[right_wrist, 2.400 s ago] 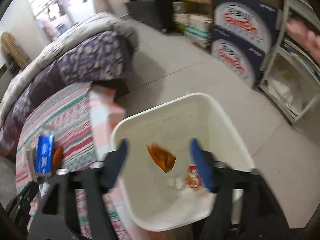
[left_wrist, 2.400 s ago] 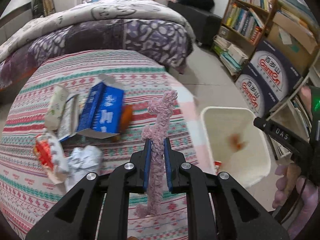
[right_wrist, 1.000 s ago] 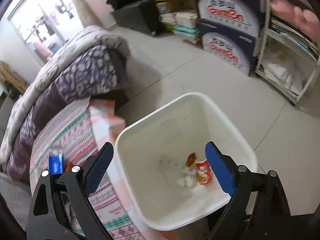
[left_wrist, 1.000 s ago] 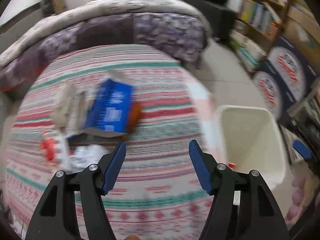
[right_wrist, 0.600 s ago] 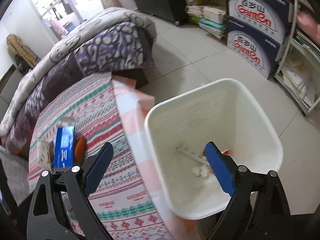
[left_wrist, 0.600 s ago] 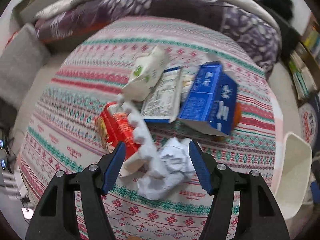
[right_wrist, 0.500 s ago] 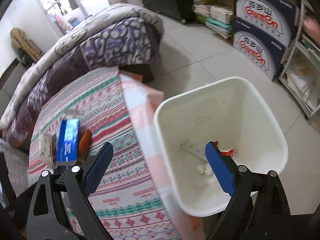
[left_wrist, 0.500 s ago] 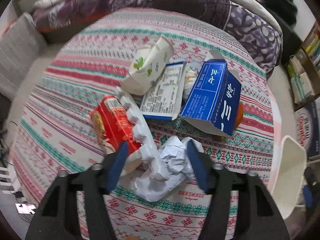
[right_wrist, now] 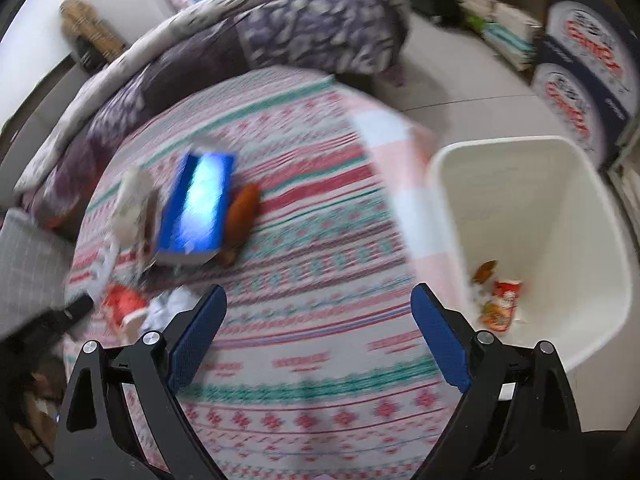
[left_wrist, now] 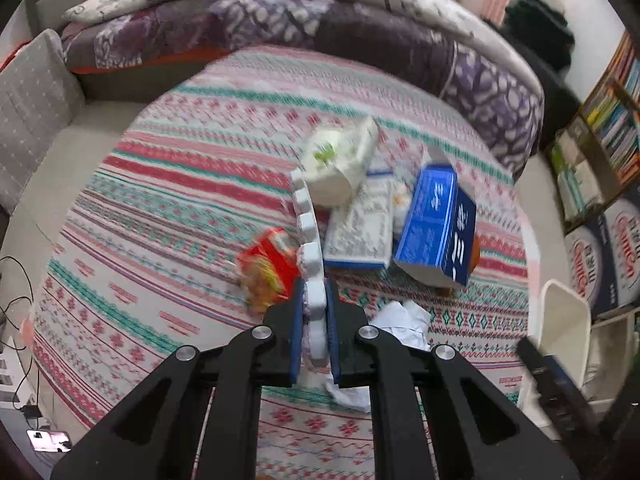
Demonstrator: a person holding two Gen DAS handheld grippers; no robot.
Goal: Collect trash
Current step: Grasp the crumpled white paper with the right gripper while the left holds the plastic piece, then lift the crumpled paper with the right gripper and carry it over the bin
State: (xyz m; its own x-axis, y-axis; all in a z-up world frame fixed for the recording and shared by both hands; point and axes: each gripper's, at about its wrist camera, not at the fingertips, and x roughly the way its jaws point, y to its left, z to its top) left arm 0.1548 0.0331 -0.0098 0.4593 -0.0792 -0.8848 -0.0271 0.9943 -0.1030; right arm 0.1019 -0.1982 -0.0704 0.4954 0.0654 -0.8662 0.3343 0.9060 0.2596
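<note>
The left gripper (left_wrist: 315,330) clamps the near end of a white, notched foam strip (left_wrist: 307,236), which curves away beyond its fingertips over a red snack wrapper (left_wrist: 269,270) and a blue carton (left_wrist: 436,226). The right gripper (right_wrist: 318,334) hangs wide and empty above the striped tablecloth (right_wrist: 320,280), the white plastic bin (right_wrist: 560,208) beyond its right finger. A clean finish likely means lifting the strip clear before swinging binward.
</note>
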